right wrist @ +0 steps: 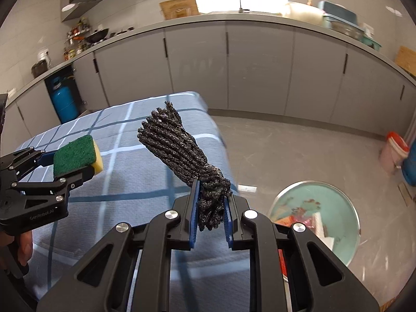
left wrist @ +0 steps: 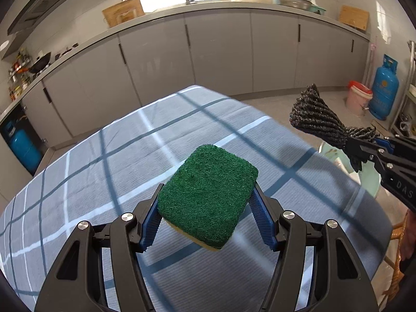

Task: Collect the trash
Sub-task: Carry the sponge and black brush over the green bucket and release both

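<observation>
My left gripper (left wrist: 206,195) is shut on a sponge (left wrist: 208,195) with a green scouring top and a yellow underside, held flat above the blue checked tablecloth (left wrist: 104,169). From the right wrist view the same sponge (right wrist: 75,156) and left gripper (right wrist: 74,167) hang at the left. My right gripper (right wrist: 211,202) is shut on a bundle of dark speckled cord (right wrist: 179,150), whose looped end fans up and to the left; it shows in the left wrist view as the cord bundle (left wrist: 317,119) at the right, in the right gripper (left wrist: 357,153).
A mint-green bin (right wrist: 345,239) with a metal rim stands on the floor right of the table, with paper and wrappers inside. Grey cabinets (left wrist: 221,52) line the far wall. A blue gas cylinder (left wrist: 384,88) and a pink bucket (left wrist: 357,98) stand at the right.
</observation>
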`<state>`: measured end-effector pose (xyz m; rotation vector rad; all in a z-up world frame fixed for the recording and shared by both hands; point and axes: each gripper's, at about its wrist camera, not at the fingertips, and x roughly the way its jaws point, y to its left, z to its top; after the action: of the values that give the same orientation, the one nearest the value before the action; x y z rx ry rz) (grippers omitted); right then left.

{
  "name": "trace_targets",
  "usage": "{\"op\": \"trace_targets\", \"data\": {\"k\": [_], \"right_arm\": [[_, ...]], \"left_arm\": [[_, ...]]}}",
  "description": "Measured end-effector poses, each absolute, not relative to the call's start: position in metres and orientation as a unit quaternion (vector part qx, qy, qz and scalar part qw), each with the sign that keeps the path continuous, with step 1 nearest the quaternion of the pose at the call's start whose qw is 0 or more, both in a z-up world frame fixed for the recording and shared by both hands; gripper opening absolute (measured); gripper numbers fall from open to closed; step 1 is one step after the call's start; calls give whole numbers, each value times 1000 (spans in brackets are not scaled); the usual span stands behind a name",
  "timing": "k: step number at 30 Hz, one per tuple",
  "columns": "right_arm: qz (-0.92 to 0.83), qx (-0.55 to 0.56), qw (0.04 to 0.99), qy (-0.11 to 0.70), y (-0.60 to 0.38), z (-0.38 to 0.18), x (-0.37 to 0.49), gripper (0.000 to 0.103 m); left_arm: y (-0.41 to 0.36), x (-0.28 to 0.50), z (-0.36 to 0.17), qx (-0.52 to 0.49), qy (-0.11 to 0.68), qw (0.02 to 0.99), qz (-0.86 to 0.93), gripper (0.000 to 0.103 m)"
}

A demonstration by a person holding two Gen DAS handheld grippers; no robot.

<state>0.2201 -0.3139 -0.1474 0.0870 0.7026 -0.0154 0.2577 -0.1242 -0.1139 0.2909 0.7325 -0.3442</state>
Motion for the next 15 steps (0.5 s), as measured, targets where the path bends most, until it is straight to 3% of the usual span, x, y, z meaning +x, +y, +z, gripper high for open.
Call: {"op": "trace_targets", "data": {"k": [15], "right_arm": [[-73, 78, 934, 340, -398, -156, 188, 18]], "left_arm": [[-214, 253, -110, 169, 343, 897, -221, 63]]}}
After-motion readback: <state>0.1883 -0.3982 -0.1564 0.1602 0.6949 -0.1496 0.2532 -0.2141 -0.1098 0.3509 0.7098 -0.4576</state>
